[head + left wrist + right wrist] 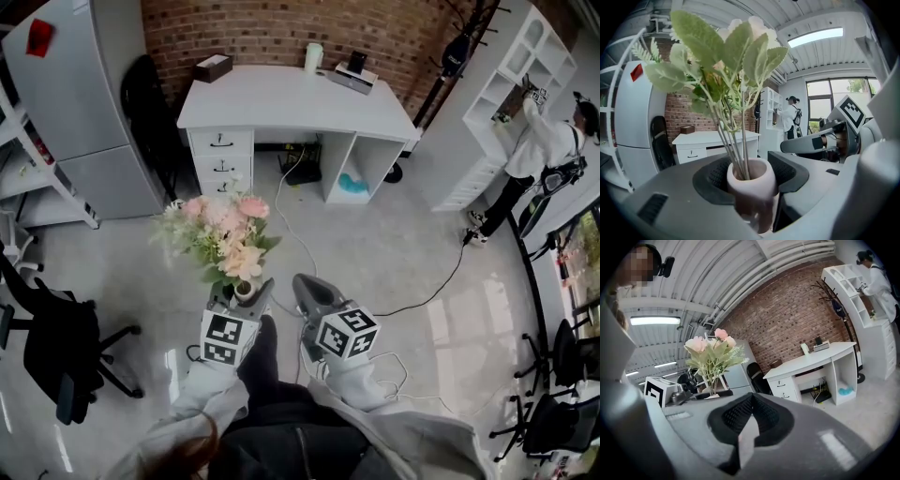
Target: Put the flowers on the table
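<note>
The left gripper [242, 302] is pinching the small pale pink ceramic vase [751, 183] upright, so its pink-and-cream artificial flowers [223, 234] are not tipping. The right gripper [309, 292], pressed together and empty, is hovering just beside it. Both are facing the white drawer desk [291, 108], well apart from it.

This is an office in a loft-style room. At 12 o'clock a white desk [291, 103] with drawers stands against a bare brick wall [272, 28], with power leads [302, 169] bundled beneath it. A black swivel chair [56, 347] sits at 8 o'clock, and more chairs [561, 427] at 4 o'clock. White open shelving [497, 103] rises at 2 o'clock, where a person [548, 155] stands reaching into it.
</note>
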Demonstrator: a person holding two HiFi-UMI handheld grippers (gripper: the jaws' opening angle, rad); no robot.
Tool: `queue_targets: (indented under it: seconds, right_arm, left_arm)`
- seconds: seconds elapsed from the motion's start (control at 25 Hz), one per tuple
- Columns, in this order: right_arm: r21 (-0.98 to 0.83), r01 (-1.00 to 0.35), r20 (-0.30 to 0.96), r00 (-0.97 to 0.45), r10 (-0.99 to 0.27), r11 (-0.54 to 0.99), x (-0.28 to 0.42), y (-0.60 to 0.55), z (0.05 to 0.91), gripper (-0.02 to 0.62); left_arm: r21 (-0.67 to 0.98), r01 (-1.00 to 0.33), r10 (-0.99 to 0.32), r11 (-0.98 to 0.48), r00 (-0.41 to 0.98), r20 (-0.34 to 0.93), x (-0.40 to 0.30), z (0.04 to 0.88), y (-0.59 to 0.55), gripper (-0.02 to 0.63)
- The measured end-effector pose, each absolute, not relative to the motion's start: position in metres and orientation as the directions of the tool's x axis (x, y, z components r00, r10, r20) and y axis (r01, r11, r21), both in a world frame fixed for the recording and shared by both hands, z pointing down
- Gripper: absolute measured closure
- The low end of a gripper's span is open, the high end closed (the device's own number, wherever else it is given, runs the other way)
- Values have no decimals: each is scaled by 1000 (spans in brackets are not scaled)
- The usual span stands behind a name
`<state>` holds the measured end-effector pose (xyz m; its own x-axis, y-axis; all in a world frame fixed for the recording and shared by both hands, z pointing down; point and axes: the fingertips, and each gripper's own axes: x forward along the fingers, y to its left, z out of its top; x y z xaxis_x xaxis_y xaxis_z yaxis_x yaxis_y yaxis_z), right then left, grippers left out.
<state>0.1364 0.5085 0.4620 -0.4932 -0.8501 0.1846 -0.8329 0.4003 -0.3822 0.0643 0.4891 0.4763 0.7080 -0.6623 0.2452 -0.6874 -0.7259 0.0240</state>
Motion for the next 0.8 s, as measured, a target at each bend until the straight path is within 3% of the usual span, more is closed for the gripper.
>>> queue_targets:
  seconds: [0.8]
  right_arm:
    - [-447,-748,190,-615,-765,490,144,264,452,595]
  left_arm:
    - [41,-828,-794,-559,549,262,52,474,253,383]
